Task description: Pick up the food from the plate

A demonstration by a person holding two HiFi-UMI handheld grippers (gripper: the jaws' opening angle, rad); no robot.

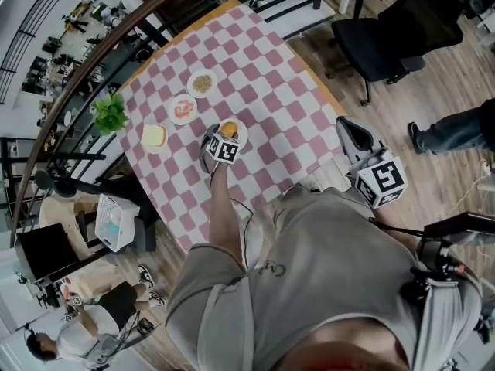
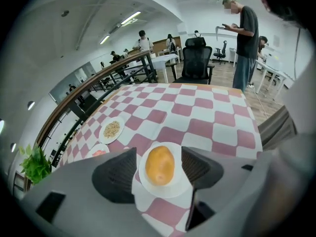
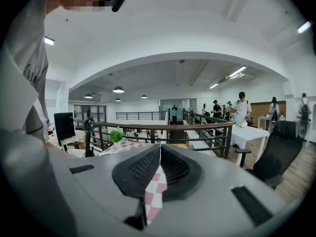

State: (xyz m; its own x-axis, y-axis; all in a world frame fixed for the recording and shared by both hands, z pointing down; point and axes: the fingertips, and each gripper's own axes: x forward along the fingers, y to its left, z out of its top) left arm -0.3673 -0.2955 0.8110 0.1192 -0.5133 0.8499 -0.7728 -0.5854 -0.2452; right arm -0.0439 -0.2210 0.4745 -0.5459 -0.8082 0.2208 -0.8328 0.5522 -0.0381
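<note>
An orange, bun-like piece of food (image 2: 159, 165) lies on a small white plate (image 2: 170, 194) on the pink-and-white checked tablecloth. My left gripper (image 2: 158, 156) hangs just above it, open, with one dark ribbed jaw on each side of the food and a gap at both pads. From the head view the left gripper (image 1: 223, 147) sits at the near edge of that plate (image 1: 241, 136), with the food (image 1: 229, 129) just beyond its marker cube. My right gripper (image 1: 349, 134) is off the table's right corner, and its jaws (image 3: 159, 154) meet at the tips with nothing between them.
Three more plates sit to the left: grains (image 1: 202, 83), pink food (image 1: 183, 110), a yellow slab (image 1: 154, 136). A green plant (image 1: 110, 113) stands at the table's far left edge by a railing. A black office chair (image 1: 394, 22) is at the right.
</note>
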